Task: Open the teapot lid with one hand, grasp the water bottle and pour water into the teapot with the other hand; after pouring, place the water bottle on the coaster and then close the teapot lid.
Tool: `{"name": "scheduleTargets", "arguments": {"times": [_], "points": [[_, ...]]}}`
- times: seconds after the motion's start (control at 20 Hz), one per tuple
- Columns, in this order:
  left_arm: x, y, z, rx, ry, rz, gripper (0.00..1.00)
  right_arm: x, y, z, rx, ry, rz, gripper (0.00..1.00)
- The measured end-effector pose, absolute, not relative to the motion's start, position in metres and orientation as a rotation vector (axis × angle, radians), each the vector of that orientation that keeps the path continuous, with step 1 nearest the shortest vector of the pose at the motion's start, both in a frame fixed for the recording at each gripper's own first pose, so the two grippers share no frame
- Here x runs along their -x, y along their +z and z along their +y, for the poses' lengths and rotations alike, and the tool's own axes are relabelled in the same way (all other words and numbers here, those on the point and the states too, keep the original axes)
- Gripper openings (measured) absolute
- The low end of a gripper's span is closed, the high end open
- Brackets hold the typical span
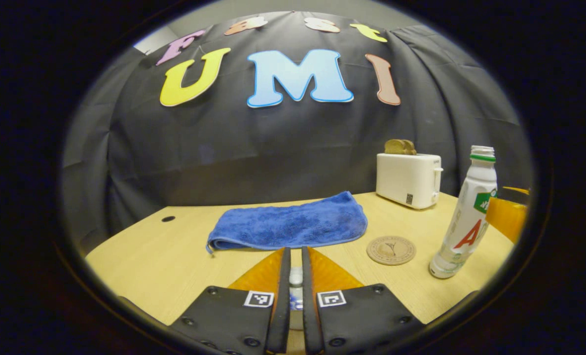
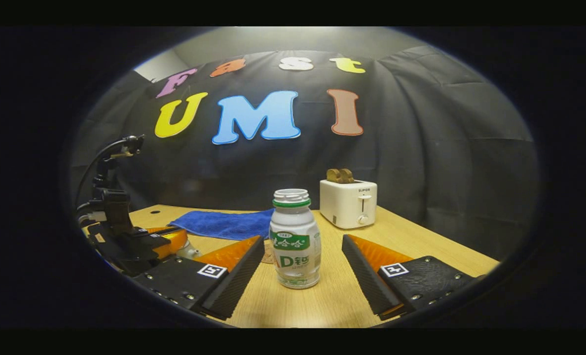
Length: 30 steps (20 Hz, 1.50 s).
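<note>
Pale wood makes up the surface (image 2: pixel 411 236), and on it the water bottle (image 2: pixel 295 239) stands upright with its cap off, white with a green band at the neck. In the right gripper view it sits between the two fingers of the right gripper (image 2: pixel 303 273), whose jaws are spread wide, neither finger touching the bottle. Behind the bottle a small piece of the round coaster (image 2: pixel 268 255) peeks out, and farther back lie a folded blue towel (image 2: pixel 224 224) and a white toaster (image 2: pixel 347 203) with bread in its slots.

In the left gripper view, the left gripper (image 1: pixel 296 281) has its jaws drawn nearly together around a small white knob (image 1: pixel 296 277), which looks like the teapot lid's knob; whether both fingers press on it I cannot tell. The teapot itself is hidden below the fingers there. In the right gripper view a bit of white teapot (image 2: pixel 188 251) shows at the left, under the other gripper. In the left gripper view the coaster lies flat just in front of the towel, near the bottle's left side but apart from it, with the toaster behind.
</note>
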State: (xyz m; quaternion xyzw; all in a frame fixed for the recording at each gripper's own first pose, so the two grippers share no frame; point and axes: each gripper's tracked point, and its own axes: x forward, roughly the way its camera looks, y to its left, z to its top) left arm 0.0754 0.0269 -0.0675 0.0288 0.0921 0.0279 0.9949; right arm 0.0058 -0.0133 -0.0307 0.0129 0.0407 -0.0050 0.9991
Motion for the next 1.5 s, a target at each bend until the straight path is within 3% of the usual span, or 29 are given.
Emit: {"name": "scheduleTargets", "arguments": {"times": [0.3, 0.35, 0.4, 0.45, 0.85, 1.0, 1.05, 1.15, 1.5], "points": [[-0.074, -0.057, 0.028, 0.019, 0.030, 0.156, 0.11, -0.008, -0.038, -0.013, -0.041, 0.000, 0.097, 0.98], [-0.074, -0.054, 0.028, 0.022, 0.027, 0.146, 0.15, -0.008, -0.038, -0.013, -0.046, 0.002, 0.100, 0.98], [-0.072, -0.049, 0.026, 0.029, 0.019, 0.136, 0.12, -0.009, -0.040, -0.013, -0.050, 0.003, 0.104, 0.98], [-0.071, -0.046, 0.024, 0.037, 0.009, 0.125, 0.15, -0.009, -0.040, -0.014, -0.053, 0.004, 0.106, 0.98], [-0.043, -0.005, 0.032, 0.075, -0.018, 0.066, 0.15, -0.018, -0.048, -0.011, -0.036, 0.013, 0.126, 0.98], [-0.030, -0.001, 0.045, 0.090, -0.010, 0.066, 0.07, -0.025, -0.053, -0.009, -0.038, 0.016, 0.144, 0.98], [-0.026, 0.000, 0.048, 0.095, -0.008, 0.067, 0.15, -0.027, -0.053, -0.009, -0.032, 0.012, 0.149, 0.98], [-0.020, -0.002, 0.056, 0.100, -0.005, 0.077, 0.11, -0.032, -0.058, -0.009, -0.018, 0.009, 0.166, 0.98], [-0.009, -0.007, 0.072, 0.128, -0.004, 0.076, 0.15, -0.040, -0.076, -0.005, -0.009, 0.007, 0.236, 0.95]]}}
